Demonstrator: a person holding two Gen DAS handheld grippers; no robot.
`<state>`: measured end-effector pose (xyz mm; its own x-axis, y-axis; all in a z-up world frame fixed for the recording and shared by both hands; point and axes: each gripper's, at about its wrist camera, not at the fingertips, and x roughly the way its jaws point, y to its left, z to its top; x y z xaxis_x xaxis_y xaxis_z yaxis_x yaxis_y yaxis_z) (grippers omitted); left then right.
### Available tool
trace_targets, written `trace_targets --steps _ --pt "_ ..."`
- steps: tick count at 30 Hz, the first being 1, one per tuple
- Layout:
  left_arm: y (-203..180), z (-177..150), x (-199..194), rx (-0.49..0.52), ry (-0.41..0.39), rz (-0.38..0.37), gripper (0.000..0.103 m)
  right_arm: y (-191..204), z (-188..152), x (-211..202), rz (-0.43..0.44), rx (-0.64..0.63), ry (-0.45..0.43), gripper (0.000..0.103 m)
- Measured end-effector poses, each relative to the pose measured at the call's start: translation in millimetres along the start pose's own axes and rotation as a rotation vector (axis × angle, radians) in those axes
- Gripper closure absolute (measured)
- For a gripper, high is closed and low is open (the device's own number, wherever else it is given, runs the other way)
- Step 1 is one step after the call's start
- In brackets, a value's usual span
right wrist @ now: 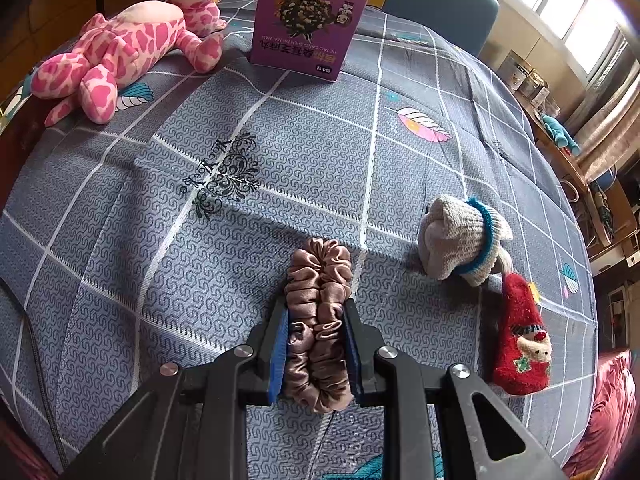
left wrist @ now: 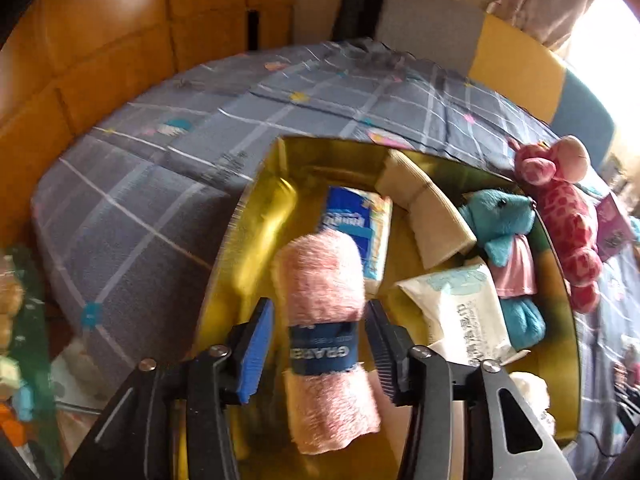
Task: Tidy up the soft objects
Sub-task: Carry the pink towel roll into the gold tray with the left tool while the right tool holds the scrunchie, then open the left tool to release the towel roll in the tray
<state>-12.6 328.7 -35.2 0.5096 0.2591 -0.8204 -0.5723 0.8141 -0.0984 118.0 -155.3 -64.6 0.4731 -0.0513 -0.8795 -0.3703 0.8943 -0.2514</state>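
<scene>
Left gripper is open, with small gaps on both sides of a rolled pink towel. The towel's dark band reads "GRACE", upside down. It lies in a gold tin beside a blue tissue pack. Right gripper squeezes a shiny brown scrunchie over the grey checked cloth. A purple box reads "HE TAO SANG SHEN ZHI MA WAN".

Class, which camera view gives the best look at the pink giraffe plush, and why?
The right wrist view: the pink giraffe plush lies whole and sharp on the bedspread. The left wrist view shows it smaller, warped at the frame's edge, just behind the gold tin.
</scene>
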Motion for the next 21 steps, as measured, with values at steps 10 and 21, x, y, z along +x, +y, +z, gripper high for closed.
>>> trace_targets --steps 10,21 --pt "-26 -21 -58 0.019 -0.177 0.010 0.037 0 0 -1 -0.003 0.003 0.000 0.079" --pt "-63 -39 -81 0.092 -0.188 -0.054 0.037 0 0 -1 -0.006 0.013 0.004 0.079"
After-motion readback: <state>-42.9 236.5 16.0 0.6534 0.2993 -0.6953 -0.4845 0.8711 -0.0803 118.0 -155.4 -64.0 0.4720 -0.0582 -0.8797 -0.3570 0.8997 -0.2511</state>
